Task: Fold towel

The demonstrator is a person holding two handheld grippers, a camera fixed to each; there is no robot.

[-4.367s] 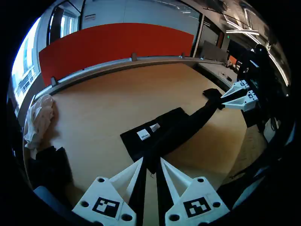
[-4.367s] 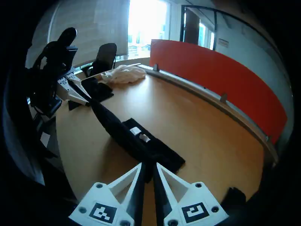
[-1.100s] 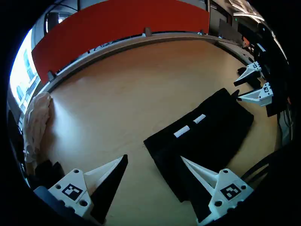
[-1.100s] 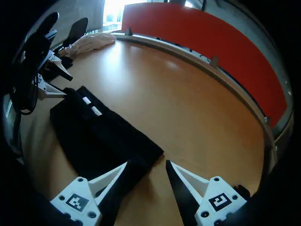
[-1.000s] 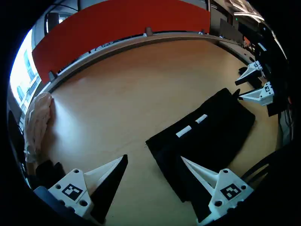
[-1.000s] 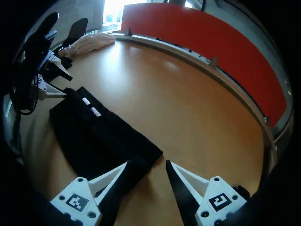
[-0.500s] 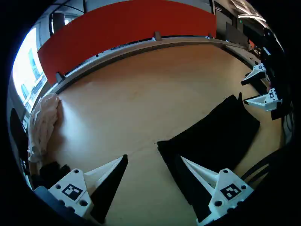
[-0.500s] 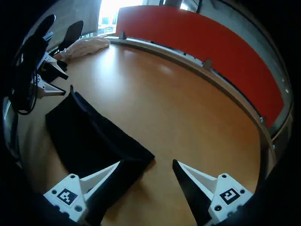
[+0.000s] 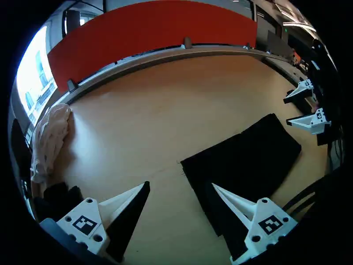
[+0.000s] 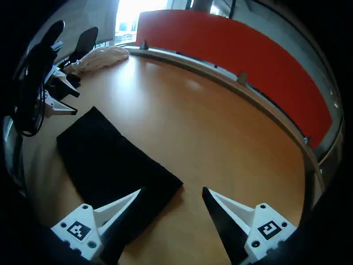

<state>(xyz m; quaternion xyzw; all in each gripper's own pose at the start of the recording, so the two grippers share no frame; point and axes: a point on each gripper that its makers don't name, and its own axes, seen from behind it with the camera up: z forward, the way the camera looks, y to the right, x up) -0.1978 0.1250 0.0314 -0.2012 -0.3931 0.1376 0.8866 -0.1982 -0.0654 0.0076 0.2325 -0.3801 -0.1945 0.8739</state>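
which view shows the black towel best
The right gripper view: the black towel lies flat and large, long edges plain, only its near end behind the right claw. The left gripper view shows it a bit smaller, off to the side, near end behind the left claw.

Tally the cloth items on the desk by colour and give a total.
Cream: 1, the crumpled heap
Black: 2, the folded towel and a dark bundle next to that heap
Total: 3
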